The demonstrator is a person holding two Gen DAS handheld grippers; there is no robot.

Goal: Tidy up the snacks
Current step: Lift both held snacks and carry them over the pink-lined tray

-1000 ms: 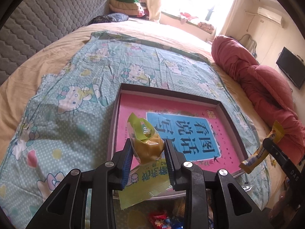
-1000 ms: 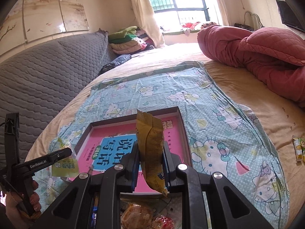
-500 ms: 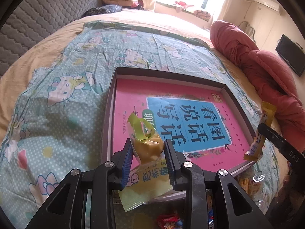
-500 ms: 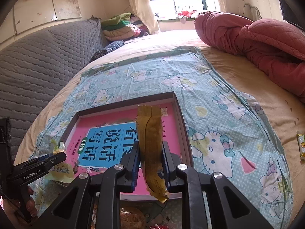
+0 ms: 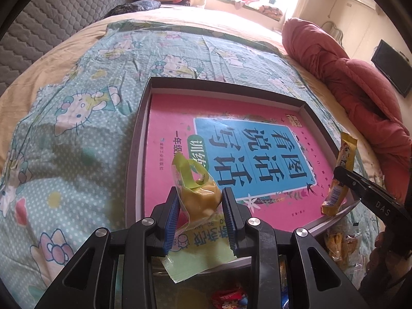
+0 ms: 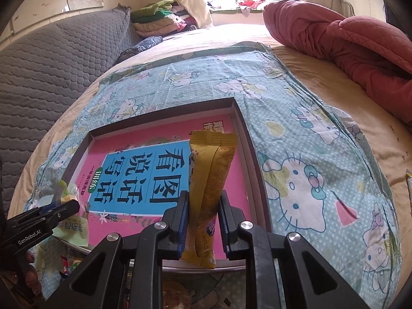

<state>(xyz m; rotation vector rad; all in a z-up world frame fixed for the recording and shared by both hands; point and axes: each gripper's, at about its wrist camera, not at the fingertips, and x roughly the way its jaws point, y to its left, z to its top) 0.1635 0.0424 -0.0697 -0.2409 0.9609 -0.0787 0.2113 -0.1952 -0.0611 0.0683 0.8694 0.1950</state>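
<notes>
**Both tools lower over the tray, each with a snack**

Compared with a second ago, we see both tools sunk closer to the shallow box tray (image 5: 140, 128), which now fills more of each view; the window and far wall have slid toward the top edge. What each tool carries has not changed.

The left tool (image 5: 200, 215) is closed on a green-and-clear snack packet (image 5: 199, 195) with a yellow lump inside, its blue pads (image 5: 172, 217) pressing the lump from both sides. The packet hangs over the tray's near left corner, its flat green tail trailing across the tray's near rim.

The right tool (image 6: 203, 222) is clamped shut on a yellow snack bar wrapper (image 6: 209, 170), held upright above the tray's near right part; from the left wrist view the same wrapper (image 5: 340, 175) sits by the tray's near right corner.

The tray rests on a teal Hello Kitty sheet (image 5: 90, 103) on the bed. Inside it lies a pink book (image 6: 154, 139) whose blue panel reads 看图说话写话, with 训练 on a green tag and a line beginning 一年级. The left tool's body, seen from the right wrist, reads "GenRobot.AI"; the right tool's finger shows "DAS". The green packet bears Chinese characters, which we cannot read. More snacks (image 5: 229, 297) lie at the bed's near edge, below the tray.
</notes>
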